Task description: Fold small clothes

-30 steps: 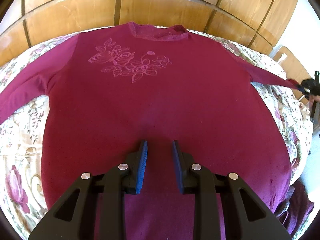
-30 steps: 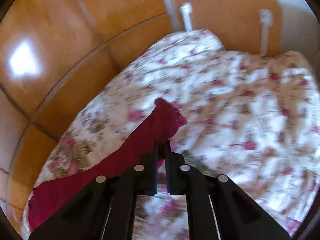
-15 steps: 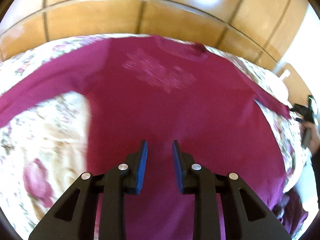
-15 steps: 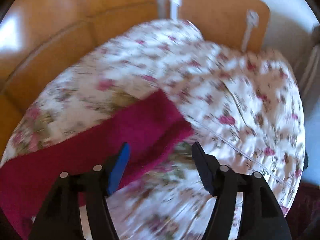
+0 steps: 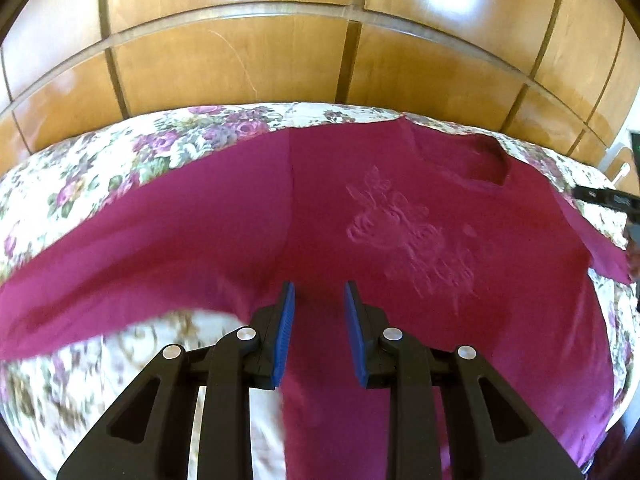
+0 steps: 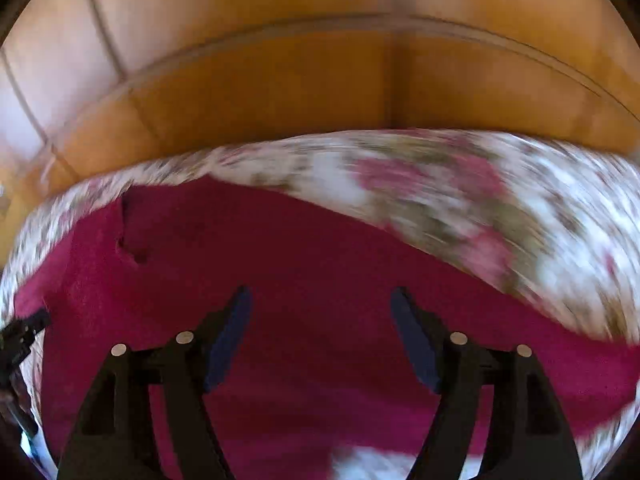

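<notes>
Maroon sweater (image 5: 400,216): left sleeve end cut off at frame edge; hem hidden behind left gripper (image 5: 319,320). Floral bedspread (image 6: 460,200): heavily motion-blurred in right wrist view, pattern unreadable. Right gripper (image 5: 608,198): only a dark sliver at left view's edge, jaws indiscernible there.

The left tongs (image 5: 316,332) are black plastic frames with triangular cut-outs, round silver screw heads and ribbed blue pads (image 5: 285,332) on the inner faces. The right tongs (image 6: 320,336) look the same, their blue pads (image 6: 230,336) blurred and darker.
</notes>
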Tool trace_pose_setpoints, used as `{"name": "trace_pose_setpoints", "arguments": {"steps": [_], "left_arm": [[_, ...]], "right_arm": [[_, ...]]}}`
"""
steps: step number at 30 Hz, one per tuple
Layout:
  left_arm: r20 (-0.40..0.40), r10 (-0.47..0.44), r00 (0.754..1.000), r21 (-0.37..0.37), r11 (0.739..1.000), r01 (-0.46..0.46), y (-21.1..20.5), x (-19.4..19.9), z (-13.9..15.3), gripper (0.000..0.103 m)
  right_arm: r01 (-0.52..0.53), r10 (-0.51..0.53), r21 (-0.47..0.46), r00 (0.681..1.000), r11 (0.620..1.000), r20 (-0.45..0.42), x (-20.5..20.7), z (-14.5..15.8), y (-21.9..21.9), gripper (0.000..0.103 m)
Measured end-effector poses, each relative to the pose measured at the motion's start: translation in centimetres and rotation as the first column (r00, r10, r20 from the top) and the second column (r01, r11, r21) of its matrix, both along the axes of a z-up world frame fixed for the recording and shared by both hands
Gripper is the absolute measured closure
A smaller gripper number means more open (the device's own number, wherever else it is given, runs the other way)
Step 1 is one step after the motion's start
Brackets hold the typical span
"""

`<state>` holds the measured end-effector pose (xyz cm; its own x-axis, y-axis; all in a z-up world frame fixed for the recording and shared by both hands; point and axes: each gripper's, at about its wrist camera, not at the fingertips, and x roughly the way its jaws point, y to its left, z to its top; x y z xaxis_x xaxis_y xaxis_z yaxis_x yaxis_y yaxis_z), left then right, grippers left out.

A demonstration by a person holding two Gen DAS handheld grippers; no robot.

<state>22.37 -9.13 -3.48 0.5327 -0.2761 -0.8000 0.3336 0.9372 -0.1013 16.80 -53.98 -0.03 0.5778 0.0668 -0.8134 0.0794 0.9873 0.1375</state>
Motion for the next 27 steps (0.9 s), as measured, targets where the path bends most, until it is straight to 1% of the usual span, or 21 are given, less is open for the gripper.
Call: {"name": "trace_pose_setpoints", "arguments": {"steps": [3, 5, 7, 8, 9, 11, 12, 13, 14, 15, 17, 18, 19, 20, 22, 23, 24, 25, 26, 27], "left_arm": [[0.010, -0.007, 1.000, 0.014, 1.000, 0.007, -0.1, 1.5, -0.3, 0.079], [0.007, -0.015, 1.000, 0.014, 1.000, 0.015, -0.3, 2.3, -0.7, 0.079], [0.011, -0.028, 1.000, 0.019, 0.999, 0.028, -0.5, 3.1, -0.9, 0.079], [0.018, -0.040, 0.999, 0.021, 0.999, 0.040, -0.8, 3.6, -0.9, 0.079], [0.022, -0.048, 0.999, 0.024, 0.999, 0.048, -1.2, 4.0, -0.9, 0.079], [0.027, -0.053, 0.998, 0.041, 0.998, 0.052, -1.7, 5.0, -1.1, 0.079], [0.028, -0.049, 0.998, 0.051, 0.998, 0.047, -1.8, 5.5, -1.3, 0.079], [0.028, -0.041, 0.999, 0.062, 0.997, 0.039, -2.0, 6.1, -1.6, 0.079], [0.026, -0.027, 0.999, 0.074, 0.997, 0.025, -2.1, 6.8, -1.9, 0.079], [0.029, -0.012, 1.000, 0.082, 0.997, 0.010, -2.1, 7.3, -2.1, 0.079], [0.042, 0.034, 0.999, 0.091, 0.995, -0.038, -2.1, 8.6, -2.2, 0.079], [0.053, 0.058, 0.997, 0.103, 0.993, -0.064, -2.0, 9.1, -2.3, 0.079], [0.066, 0.081, 0.995, 0.118, 0.989, -0.089, -2.0, 9.8, -2.6, 0.074], [0.068, 0.096, 0.993, 0.126, 0.987, -0.104, -2.1, 10.2, -2.9, 0.068], [0.111, 0.127, 0.986, 0.152, 0.978, -0.143, -2.0, 10.6, -3.5, 0.049], [0.121, 0.134, 0.984, 0.166, 0.974, -0.153, -1.9, 10.8, -3.6, 0.044], [0.124, 0.144, 0.982, 0.172, 0.971, -0.164, -1.8, 10.8, -3.6, 0.039], [0.118, 0.159, 0.980, 0.171, 0.969, -0.178, -1.5, 10.9, -3.5, 0.036], [0.108, 0.170, 0.979, 0.161, 0.969, -0.186, -1.1, 10.8, -3.1, 0.036], [0.101, 0.178, 0.979, 0.151, 0.970, -0.192, -0.7, 10.6, -2.8, 0.036]], "right_arm": [[-0.051, 0.049, -0.070, 0.998, 0.996, -0.036, 4.8, -0.8, 2.5, 0.030], [-0.080, 0.074, -0.090, 0.995, 0.993, -0.072, 7.6, -1.5, 3.4, 0.026], [-0.102, 0.089, -0.128, 0.991, 0.986, -0.102, 9.4, -2.2, 4.0, 0.026], [-0.124, 0.107, -0.140, 0.987, 0.982, -0.123, 10.3, -2.7, 4.3, 0.030], [-0.167, 0.146, -0.122, 0.976, 0.978, -0.158, 11.0, -3.3, 4.5, 0.040], [-0.236, 0.208, -0.129, 0.957, 0.963, -0.201, 11.4, -4.2, 5.1, 0.077], [-0.264, 0.234, -0.141, 0.952, 0.954, -0.197, 11.4, -4.2, 5.6, 0.087], [-0.272, 0.241, -0.158, 0.951, 0.949, -0.194, 11.3, -4.0, 5.9, 0.095], [-0.277, 0.244, -0.181, 0.952, 0.944, -0.185, 11.2, -3.7, 6.2, 0.096], [-0.269, 0.240, -0.205, 0.958, 0.941, -0.156, 11.1, -3.1, 6.4, 0.096], [-0.240, 0.224, -0.213, 0.970, 0.947, -0.098, 11.1, -1.9, 6.3, 0.097], [-0.224, 0.213, -0.213, 0.974, 0.951, -0.075, 11.2, -1.4, 6.1, 0.097], [-0.213, 0.203, -0.222, 0.977, 0.951, -0.067, 11.7, -1.2, 6.3, 0.097], [-0.209, 0.195, -0.237, 0.977, 0.949, -0.081, 12.4, -1.7, 6.5, 0.097], [-0.216, 0.189, -0.287, 0.975, 0.933, -0.119, 13.0, -3.4, 7.4, 0.097], [-0.211, 0.178, -0.313, 0.975, 0.926, -0.133, 13.6, -4.5, 8.4, 0.094], [-0.195, 0.163, -0.318, 0.979, 0.928, -0.123, 13.5, -5.0, 8.4, 0.090], [-0.173, 0.148, -0.309, 0.984, 0.935, -0.104, 13.3, -5.0, 8.3, 0.083], [-0.136, 0.119, -0.282, 0.990, 0.950, -0.076, 12.9, -4.6, 7.8, 0.055], [-0.115, 0.103, -0.260, 0.993, 0.959, -0.061, 12.4, -4.1, 7.4, 0.039]]}}
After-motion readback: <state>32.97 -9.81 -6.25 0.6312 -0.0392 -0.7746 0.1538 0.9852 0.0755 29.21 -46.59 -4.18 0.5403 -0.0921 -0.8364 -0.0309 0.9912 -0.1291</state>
